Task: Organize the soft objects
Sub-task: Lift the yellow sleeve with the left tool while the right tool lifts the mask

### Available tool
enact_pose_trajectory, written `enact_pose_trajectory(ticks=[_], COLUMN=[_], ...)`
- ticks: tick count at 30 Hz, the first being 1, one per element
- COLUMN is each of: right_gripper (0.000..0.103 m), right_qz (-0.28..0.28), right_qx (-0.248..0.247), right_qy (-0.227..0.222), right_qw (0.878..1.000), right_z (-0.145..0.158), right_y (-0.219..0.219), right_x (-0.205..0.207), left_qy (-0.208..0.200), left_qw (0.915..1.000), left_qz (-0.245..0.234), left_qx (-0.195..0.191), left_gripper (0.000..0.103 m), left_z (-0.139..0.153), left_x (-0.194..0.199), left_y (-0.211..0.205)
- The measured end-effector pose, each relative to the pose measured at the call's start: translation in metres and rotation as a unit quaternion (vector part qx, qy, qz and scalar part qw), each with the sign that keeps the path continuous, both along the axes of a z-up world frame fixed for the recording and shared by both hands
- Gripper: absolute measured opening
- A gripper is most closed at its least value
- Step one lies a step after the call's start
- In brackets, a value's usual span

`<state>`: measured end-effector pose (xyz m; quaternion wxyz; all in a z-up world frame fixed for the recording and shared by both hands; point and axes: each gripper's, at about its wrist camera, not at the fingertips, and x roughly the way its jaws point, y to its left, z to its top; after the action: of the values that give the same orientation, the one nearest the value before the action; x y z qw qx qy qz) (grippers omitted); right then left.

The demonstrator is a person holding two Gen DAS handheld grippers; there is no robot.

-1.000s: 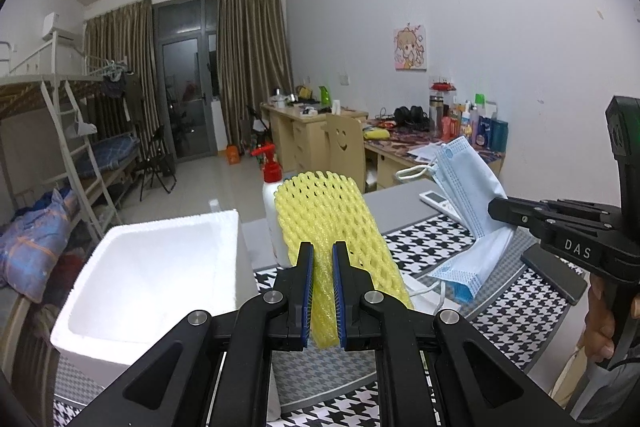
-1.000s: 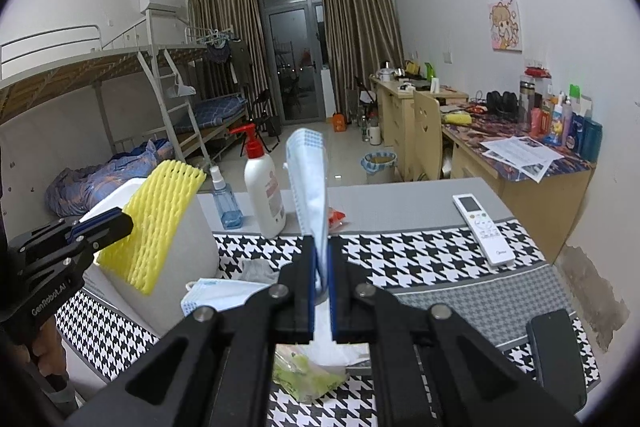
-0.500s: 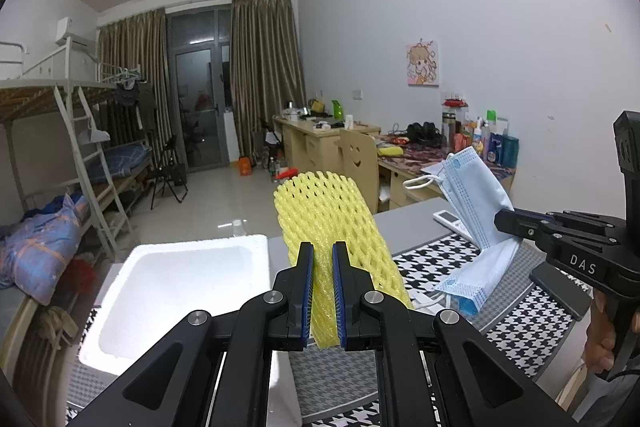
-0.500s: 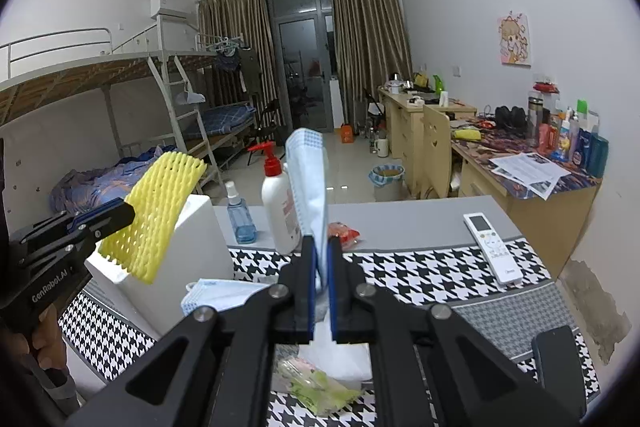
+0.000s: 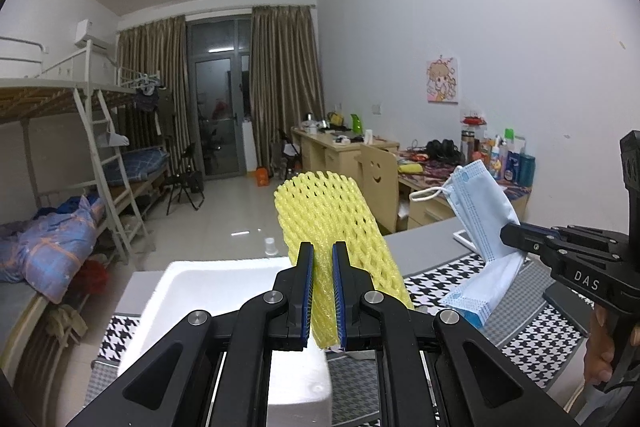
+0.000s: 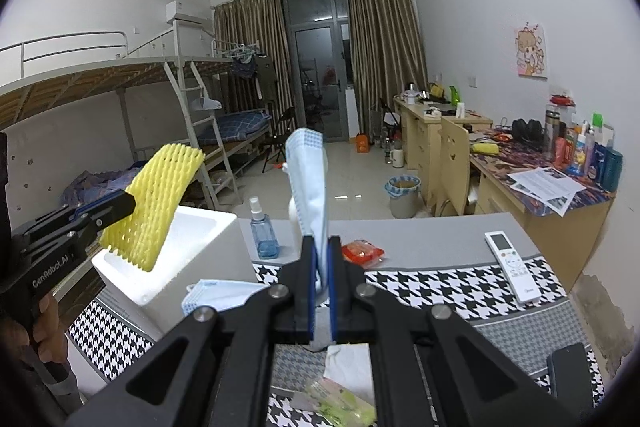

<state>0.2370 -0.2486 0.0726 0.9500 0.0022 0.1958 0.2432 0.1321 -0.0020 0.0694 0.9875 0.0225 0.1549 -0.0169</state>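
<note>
Left gripper (image 5: 323, 291) is clamped on the yellow net (image 5: 332, 227) above the foam box (image 5: 224, 277); right gripper (image 6: 320, 283) pinches a mask (image 6: 310, 179) over the table's (image 6: 420, 239) middle. Both flop; either could slide out mid-carry

The near wall of the white foam box (image 5: 208, 281) is hidden behind the black left gripper (image 5: 320, 291). The lower end of the pale blue pleated face mask (image 6: 310, 183) disappears between the right gripper (image 6: 320, 283) pads. Bottle labels on the far right desk are too small to read.
</note>
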Motion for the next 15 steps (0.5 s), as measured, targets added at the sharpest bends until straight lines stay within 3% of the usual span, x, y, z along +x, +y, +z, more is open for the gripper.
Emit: enact_pose_trajectory(ticks=[15], right_gripper=[0.008], right_qz=[0.042], right_qx=[0.009], right_qy=[-0.008], right_qw=[0.999], right_z=[0.009], right_y=[0.031], right_x=[0.001], left_qy=[-0.012], left_qw=[0.999], left_qz=[0.043], left_qx=[-0.001], left_gripper=[0.01], left_z=[0.006], left_x=[-0.002], left_y=[0.023])
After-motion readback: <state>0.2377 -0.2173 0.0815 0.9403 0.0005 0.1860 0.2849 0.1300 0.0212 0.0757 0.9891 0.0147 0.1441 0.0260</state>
